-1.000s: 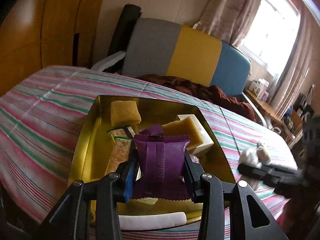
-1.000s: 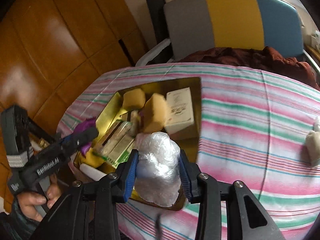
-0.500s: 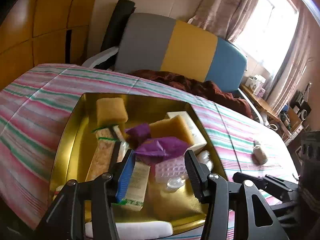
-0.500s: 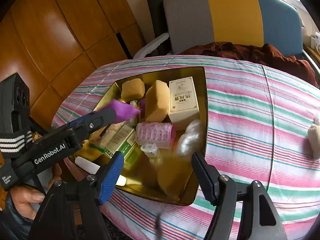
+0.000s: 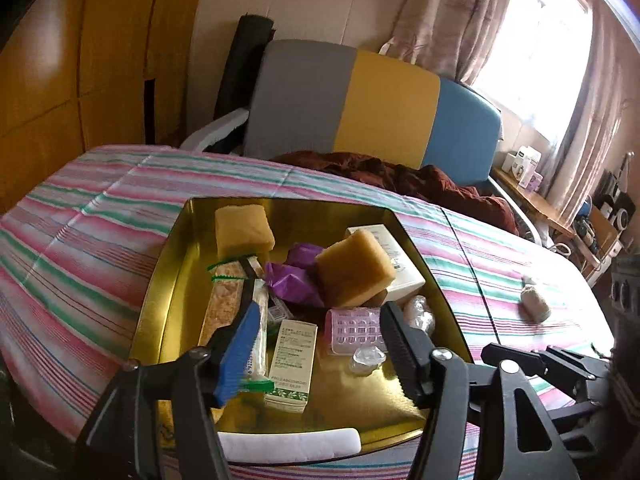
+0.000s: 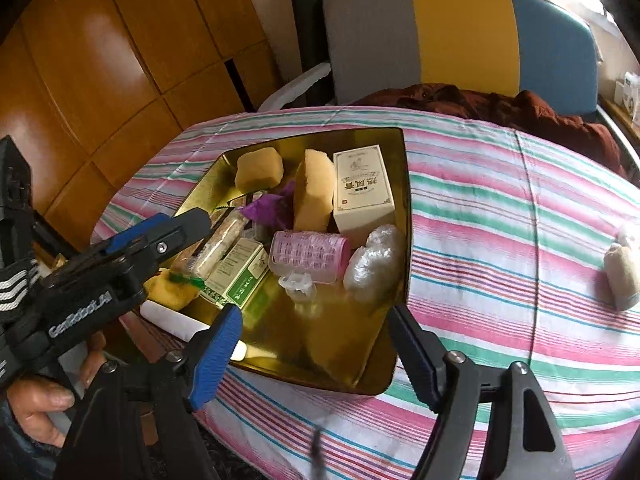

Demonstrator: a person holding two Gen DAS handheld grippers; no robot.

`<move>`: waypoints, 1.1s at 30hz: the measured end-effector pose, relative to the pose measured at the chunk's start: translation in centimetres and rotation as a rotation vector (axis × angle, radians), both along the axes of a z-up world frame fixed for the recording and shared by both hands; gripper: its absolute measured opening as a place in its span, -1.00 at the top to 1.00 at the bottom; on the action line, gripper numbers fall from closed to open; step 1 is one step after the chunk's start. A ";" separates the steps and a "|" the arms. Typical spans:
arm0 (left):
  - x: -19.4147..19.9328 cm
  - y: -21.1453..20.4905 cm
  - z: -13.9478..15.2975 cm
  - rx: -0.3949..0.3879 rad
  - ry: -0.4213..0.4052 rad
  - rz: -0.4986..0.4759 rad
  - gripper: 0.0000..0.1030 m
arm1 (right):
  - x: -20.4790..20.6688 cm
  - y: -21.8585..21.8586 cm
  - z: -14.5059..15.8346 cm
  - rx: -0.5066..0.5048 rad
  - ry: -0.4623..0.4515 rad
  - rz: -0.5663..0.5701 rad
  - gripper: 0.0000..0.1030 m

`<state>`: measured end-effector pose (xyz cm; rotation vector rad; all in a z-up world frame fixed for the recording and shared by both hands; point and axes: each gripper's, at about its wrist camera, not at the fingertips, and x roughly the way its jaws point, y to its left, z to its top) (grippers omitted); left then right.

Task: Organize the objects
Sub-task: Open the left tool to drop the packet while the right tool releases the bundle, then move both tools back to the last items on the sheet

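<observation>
The glossy gold metal tray (image 6: 402, 184) on the striped cloth holds porous sponges, a crinkled purple packet (image 5: 294, 280), a ribbed pink roller (image 6: 308, 254) and a crumpled plastic bundle (image 6: 374, 258) that seems to lean on its right wall. Bare tray floor lies nearest both grippers. The left gripper (image 5: 316, 344) and right gripper (image 6: 316, 344), which clamped the packet and bundle a second ago, now gape empty above the tray's near edge.

The tray (image 6: 404, 200) lies on the bed (image 6: 520, 208), ahead of both pairs of fingers. In it, the roller (image 6: 308, 254) sits just beyond the right fingers (image 6: 216, 348), the wrapped bundle (image 6: 374, 260) touching its right side, the box (image 6: 362, 190) behind them. The sponge (image 5: 354, 266) leans on that box, beyond the left fingers (image 5: 240, 352). The small sack (image 6: 620, 276) lies on the bed well right of the tray.
</observation>
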<state>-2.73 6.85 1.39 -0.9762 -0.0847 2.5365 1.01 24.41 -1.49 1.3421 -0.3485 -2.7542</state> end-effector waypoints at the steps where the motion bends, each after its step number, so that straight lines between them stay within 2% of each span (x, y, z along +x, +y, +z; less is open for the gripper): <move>1: 0.2 0.0 0.2 -0.005 0.011 -0.002 -0.28 | 0.1 -0.1 0.1 0.014 0.004 -0.005 -0.52; 7: 1.3 0.5 1.0 -0.029 0.059 -0.009 -0.45 | 0.6 0.5 0.4 0.052 0.021 -0.056 -0.58; 16: 2.4 1.7 1.2 -0.072 0.099 -0.039 -0.46 | 1.5 3.6 0.2 0.063 0.004 -0.141 -0.58; 22: 3.0 3.0 1.3 -0.094 0.105 -0.082 -0.49 | 2.3 7.4 0.9 0.097 0.001 -0.230 -0.58; 26: 3.3 4.3 1.3 -0.108 0.104 -0.122 -0.60 | 2.7 10.5 1.6 0.120 0.002 -0.294 -0.58; 33: 4.0 7.2 1.2 -0.141 0.110 -0.196 -0.61 | 3.6 16.7 3.0 0.145 0.019 -0.421 -0.58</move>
